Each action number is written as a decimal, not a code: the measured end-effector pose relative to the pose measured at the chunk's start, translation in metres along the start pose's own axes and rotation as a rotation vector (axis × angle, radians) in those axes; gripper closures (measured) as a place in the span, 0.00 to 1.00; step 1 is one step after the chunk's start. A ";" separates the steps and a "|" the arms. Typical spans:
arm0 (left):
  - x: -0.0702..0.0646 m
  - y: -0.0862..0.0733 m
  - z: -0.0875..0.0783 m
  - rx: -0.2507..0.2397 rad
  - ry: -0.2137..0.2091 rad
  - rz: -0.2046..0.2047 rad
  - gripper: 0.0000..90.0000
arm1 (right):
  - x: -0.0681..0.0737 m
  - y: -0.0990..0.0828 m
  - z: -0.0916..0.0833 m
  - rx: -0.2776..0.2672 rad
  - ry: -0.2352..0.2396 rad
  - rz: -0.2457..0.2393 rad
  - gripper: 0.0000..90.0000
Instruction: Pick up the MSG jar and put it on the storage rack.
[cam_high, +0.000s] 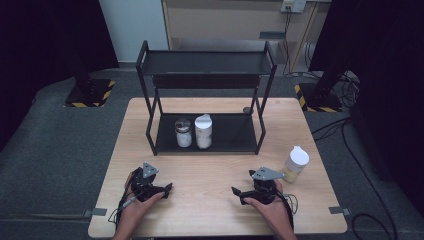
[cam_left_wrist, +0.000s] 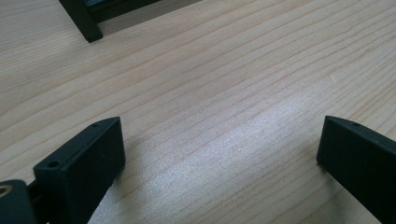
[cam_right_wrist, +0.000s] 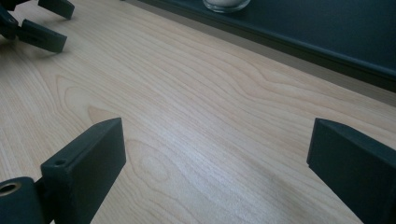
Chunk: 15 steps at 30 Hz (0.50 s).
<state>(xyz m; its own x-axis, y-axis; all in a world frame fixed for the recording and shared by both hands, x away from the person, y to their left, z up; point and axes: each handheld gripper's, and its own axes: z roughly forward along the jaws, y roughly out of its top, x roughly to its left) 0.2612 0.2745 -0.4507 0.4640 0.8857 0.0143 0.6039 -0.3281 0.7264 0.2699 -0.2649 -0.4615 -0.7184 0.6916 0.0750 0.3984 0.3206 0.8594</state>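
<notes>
Both forearms enter from the bottom edge of the high view, each hand wrapped around a black gripper low in the frame: the left gripper (cam_high: 167, 188) sits at lower left with its tips aimed toward the centre, and the right gripper (cam_high: 235, 192) at lower right mirrors it, tips pointing inward. In each gripper's own view the two black jaws stand wide apart with nothing between them (the left gripper (cam_right_wrist: 44, 23) also appears at the upper left of the right gripper view, likewise spread).

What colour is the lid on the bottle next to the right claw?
White, on the yellowish plastic bottle standing beside the right claw; the high view shows it best.
</notes>
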 end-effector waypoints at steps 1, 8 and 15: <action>0.000 0.000 0.000 0.000 0.000 -0.001 0.00 | 0.000 0.000 -0.001 0.002 -0.002 -0.002 0.05; -0.001 0.000 0.000 0.000 0.002 -0.002 0.00 | -0.002 0.002 -0.006 0.021 -0.007 -0.008 0.06; -0.003 -0.001 -0.001 0.000 0.007 -0.006 0.00 | 0.000 -0.003 -0.012 0.030 -0.005 -0.018 0.05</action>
<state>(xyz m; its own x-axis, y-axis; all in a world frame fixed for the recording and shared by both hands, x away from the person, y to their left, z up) 0.2588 0.2724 -0.4507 0.4552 0.8903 0.0147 0.6072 -0.3225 0.7262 0.2623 -0.2739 -0.4586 -0.7223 0.6892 0.0572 0.4024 0.3516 0.8452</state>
